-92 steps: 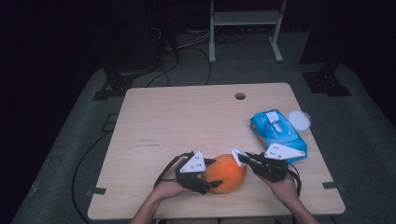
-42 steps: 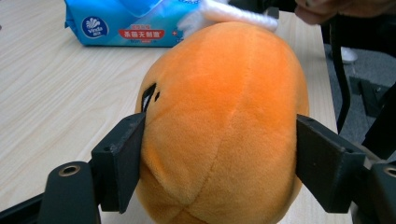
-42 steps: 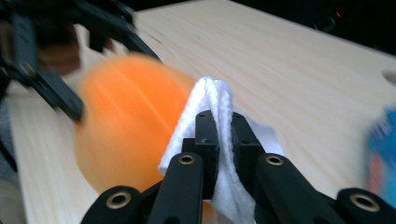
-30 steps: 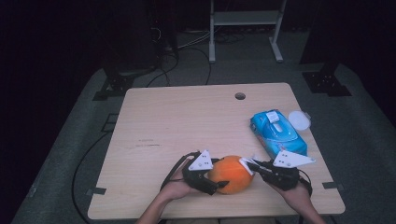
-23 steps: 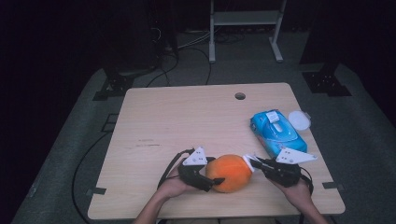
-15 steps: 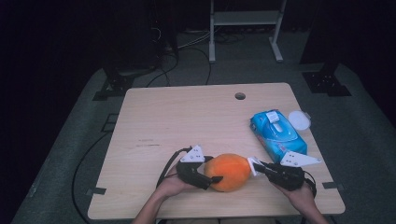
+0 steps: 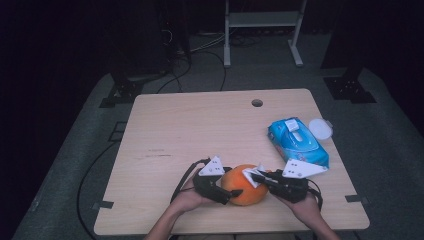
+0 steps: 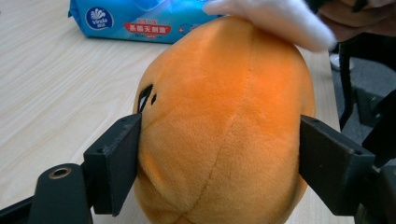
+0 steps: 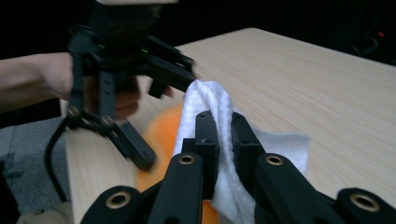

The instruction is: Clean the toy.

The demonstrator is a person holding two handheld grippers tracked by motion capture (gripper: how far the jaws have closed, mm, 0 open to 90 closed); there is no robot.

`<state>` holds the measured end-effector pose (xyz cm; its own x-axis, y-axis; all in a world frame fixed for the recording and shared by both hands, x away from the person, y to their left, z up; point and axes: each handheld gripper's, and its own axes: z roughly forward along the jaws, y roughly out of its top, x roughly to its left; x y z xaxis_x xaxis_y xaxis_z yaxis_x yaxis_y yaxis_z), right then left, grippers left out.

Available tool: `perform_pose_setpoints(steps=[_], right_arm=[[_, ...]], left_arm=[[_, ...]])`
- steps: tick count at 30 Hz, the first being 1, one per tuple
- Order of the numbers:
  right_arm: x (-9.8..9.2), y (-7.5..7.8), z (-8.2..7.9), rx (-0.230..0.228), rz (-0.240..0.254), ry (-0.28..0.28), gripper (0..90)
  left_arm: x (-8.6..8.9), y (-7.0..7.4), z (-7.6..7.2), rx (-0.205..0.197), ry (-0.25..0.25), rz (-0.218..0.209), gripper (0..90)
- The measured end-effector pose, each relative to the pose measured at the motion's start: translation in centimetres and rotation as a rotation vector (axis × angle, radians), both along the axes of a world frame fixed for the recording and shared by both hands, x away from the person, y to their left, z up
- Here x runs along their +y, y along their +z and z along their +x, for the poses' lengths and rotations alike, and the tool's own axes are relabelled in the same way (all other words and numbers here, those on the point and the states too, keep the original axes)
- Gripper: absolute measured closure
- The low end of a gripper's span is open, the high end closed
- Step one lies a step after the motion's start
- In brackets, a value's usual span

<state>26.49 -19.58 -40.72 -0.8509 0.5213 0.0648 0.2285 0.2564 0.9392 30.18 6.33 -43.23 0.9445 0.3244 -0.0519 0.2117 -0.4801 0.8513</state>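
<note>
This looks like a lab or recording studio rather than a home. A bare wooden table (image 7: 200,125) with a cable hole (image 7: 257,103) stands on grey carpet (image 7: 80,150) in a dark room. Black cables (image 7: 200,47) trail across the floor, black stand feet (image 7: 122,92) flank the table, and a white metal frame (image 7: 262,30) stands behind it.

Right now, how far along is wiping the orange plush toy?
Done: a white wipe is out of the blue pack. In hand: the left gripper clamps the orange plush toy, and the right gripper presses the wipe on its top. Left: the remaining surface.
</note>
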Motion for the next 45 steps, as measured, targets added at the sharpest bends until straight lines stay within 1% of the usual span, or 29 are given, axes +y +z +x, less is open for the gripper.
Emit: perform_pose_setpoints(steps=[2, 3, 5, 7, 10, 12, 14, 16, 18, 20, 25, 27, 28, 30, 32, 34, 35, 37, 39, 42, 44, 45], right_arm=[[1.0, 0.3, -0.1, -0.022, -0.030, 0.012, 83.5], [1.2, 0.4, -0.1, -0.033, -0.048, 0.015, 83.5], [1.0, 0.4, 0.1, -0.037, -0.066, 0.004, 83.5], [0.3, 0.2, 0.3, -0.039, -0.081, -0.021, 83.5], [-1.4, -0.3, 0.5, -0.032, -0.098, -0.072, 83.5], [-2.5, -0.9, 0.6, -0.003, -0.091, -0.099, 83.5], [-3.3, -1.2, 0.6, 0.016, -0.083, -0.109, 83.4], [-3.4, -1.2, 0.5, 0.024, -0.081, -0.114, 83.5], [-2.9, -0.9, 0.3, 0.012, -0.082, -0.104, 83.5], [-2.1, -0.5, 0.1, -0.003, -0.081, -0.085, 83.4], [0.5, 0.4, -0.2, -0.042, -0.080, -0.022, 83.4], [1.5, 0.7, -0.2, -0.062, -0.101, -0.007, 83.4], [1.7, 0.7, -0.1, -0.068, -0.110, -0.008, 83.4], [1.8, 0.6, 0.0, -0.072, -0.128, -0.007, 83.3], [1.4, 0.3, 0.0, -0.070, -0.127, -0.011, 83.3], [0.9, 0.2, -0.1, -0.070, -0.122, -0.015, 83.3], [0.7, 0.2, -0.2, -0.069, -0.123, -0.020, 83.3], [0.1, 0.1, -0.3, -0.065, -0.120, -0.030, 83.3], [-0.4, 0.1, -0.3, -0.064, -0.124, -0.039, 83.3], [-1.3, 0.0, -0.5, -0.060, -0.116, -0.050, 83.3], [-1.9, -0.2, -0.5, -0.047, -0.105, -0.060, 83.3], [-2.3, -0.3, -0.5, -0.047, -0.101, -0.066, 83.3]], left_arm=[[0.2, 0.0, 0.0, 0.002, 0.006, 0.004, 20.1], [0.3, -0.1, 0.0, 0.006, 0.007, -0.003, 20.5], [0.6, -0.2, 0.1, 0.018, 0.005, -0.017, 20.9], [0.8, -0.3, 0.2, 0.024, -0.006, -0.022, 20.6], [1.0, -0.5, 0.5, 0.042, -0.012, -0.038, 19.4], [1.0, -0.5, 0.5, 0.046, -0.014, -0.048, 19.1], [0.8, -0.5, 0.4, 0.037, -0.020, -0.045, 19.1], [0.5, -0.3, 0.3, 0.028, -0.015, -0.035, 19.0], [0.4, -0.2, 0.2, 0.021, -0.006, -0.031, 19.3], [0.3, -0.2, 0.3, 0.025, 0.001, -0.032, 19.6], [0.1, -0.1, 0.2, 0.021, 0.006, -0.030, 19.6], [0.0, -0.1, 0.1, 0.014, 0.007, -0.028, 19.5], [0.0, 0.0, 0.1, 0.010, 0.005, -0.022, 19.5], [0.1, 0.0, 0.2, 0.013, -0.016, -0.034, 17.5], [0.2, 0.0, 0.2, 0.005, -0.032, -0.045, 14.6], [0.2, -0.1, 0.3, 0.005, -0.047, -0.057, 12.3], [0.2, -0.1, 0.3, 0.010, -0.049, -0.061, 11.4], [0.3, -0.1, 0.4, 0.032, -0.058, -0.072, 10.4], [0.5, -0.1, 0.4, 0.022, -0.062, -0.069, 10.5], [0.4, -0.4, 0.6, 0.033, -0.068, -0.074, 10.4], [0.2, -0.7, 0.7, 0.052, -0.074, -0.081, 9.6], [0.1, -0.8, 0.7, 0.050, -0.078, -0.075, 9.4]])
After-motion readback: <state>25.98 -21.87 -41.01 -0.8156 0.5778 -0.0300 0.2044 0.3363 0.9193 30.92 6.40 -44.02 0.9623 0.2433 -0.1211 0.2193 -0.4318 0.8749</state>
